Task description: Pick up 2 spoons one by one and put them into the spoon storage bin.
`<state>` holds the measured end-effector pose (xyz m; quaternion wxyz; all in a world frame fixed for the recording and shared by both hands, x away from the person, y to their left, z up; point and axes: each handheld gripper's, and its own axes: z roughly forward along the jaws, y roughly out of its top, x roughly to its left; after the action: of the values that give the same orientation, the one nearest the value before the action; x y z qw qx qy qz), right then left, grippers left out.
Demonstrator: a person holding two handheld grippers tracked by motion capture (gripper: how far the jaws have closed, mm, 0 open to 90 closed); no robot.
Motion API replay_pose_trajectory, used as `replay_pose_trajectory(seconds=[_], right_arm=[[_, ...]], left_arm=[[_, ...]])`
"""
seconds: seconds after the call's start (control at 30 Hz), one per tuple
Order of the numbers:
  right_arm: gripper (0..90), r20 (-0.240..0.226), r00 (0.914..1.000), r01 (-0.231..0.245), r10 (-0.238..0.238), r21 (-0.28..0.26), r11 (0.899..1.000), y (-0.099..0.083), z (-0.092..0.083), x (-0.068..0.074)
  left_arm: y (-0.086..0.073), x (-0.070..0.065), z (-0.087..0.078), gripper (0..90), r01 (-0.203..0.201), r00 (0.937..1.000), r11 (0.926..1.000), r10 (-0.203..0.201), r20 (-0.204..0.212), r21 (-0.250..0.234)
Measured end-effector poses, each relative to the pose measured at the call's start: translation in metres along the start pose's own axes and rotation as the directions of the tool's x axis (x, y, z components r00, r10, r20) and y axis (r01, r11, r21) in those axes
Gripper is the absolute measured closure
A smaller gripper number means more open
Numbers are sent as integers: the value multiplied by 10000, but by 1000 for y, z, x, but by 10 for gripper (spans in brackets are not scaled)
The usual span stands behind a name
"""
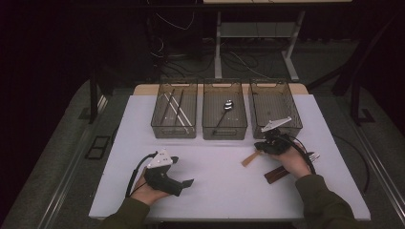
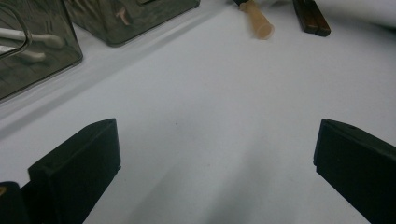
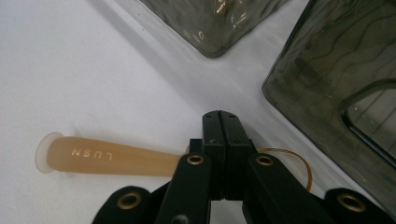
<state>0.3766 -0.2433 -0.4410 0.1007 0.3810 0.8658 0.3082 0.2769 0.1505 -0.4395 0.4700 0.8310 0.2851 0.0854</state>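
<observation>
A utensil with a tan handle (image 1: 249,159) (image 3: 112,156) (image 2: 258,21) marked LUSN lies on the white table (image 1: 215,186). My right gripper (image 1: 261,147) (image 3: 220,116) stands over the utensil's inner end with its jaws pressed together. The handle comes out from under them to the left, and I cannot tell if it is pinched. A thin gold rim curves out on the other side. My left gripper (image 1: 184,171) (image 2: 215,140) rests low over bare table at the front left, its jaws wide apart and empty.
Three smoky plastic bins stand along the back: the left bin (image 1: 162,125) holds chopsticks, the middle bin (image 1: 224,131) a spoon (image 1: 228,106), and the right bin (image 1: 258,102) is just beyond my right gripper. A dark brown handle (image 1: 277,175) (image 2: 312,17) lies by the right hand.
</observation>
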Motion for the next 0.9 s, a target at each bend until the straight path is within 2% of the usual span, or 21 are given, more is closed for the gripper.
replay_pose_trajectory(seconds=[0.43,0.9], right_arm=[[900,158,9998,111,-119,449,9989,-6,-6,2],[900,9,9999,161,-162,784,9968,-18,-19,4]], left_arm=[[0,0,0,0,-14,10000,10000,14,65,-2],[0,-1,0,0,-7,9999,10000,6,103,63]])
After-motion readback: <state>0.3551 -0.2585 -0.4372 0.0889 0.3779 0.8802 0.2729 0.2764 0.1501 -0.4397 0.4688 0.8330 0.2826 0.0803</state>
